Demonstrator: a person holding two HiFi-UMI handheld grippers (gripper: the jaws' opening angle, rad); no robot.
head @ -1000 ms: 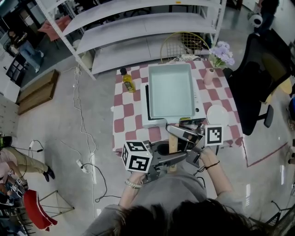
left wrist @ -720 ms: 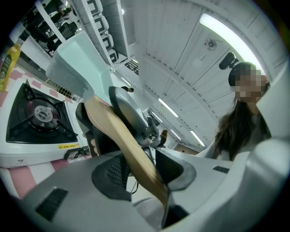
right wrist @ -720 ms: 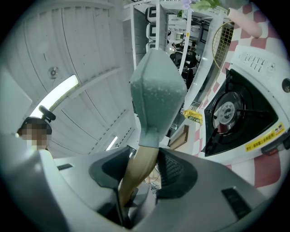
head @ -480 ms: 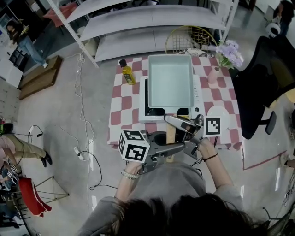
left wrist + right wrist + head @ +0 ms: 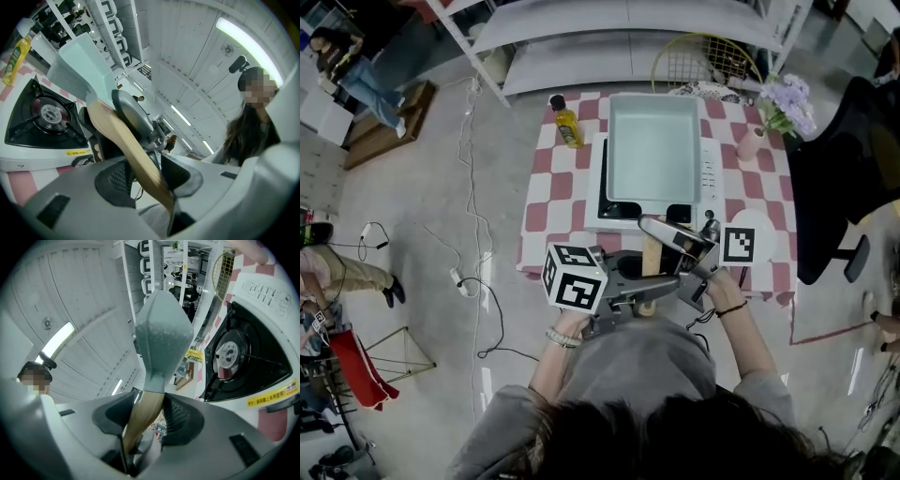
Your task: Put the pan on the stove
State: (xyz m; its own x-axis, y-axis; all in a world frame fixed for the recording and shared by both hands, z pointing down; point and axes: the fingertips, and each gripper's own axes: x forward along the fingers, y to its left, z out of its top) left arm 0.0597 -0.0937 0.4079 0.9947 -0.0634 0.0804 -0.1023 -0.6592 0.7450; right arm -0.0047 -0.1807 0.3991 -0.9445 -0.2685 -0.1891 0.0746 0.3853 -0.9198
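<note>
The pan [image 5: 652, 150] hangs over the stove [image 5: 710, 178], seemingly not set down. The left gripper [image 5: 649, 292] and right gripper [image 5: 666, 239] both have their fingers [image 5: 115, 180] clamped on its wooden handle [image 5: 650, 265], far from the body, so it may droop or twist and land crooked. Its long axis runs away from the person, handle toward them.

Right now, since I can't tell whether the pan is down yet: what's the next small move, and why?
Probably lower it straight down. The left tongs and right tongs clamp the wooden handle, and the pan hangs above the stove, its burner visible beneath.
</note>
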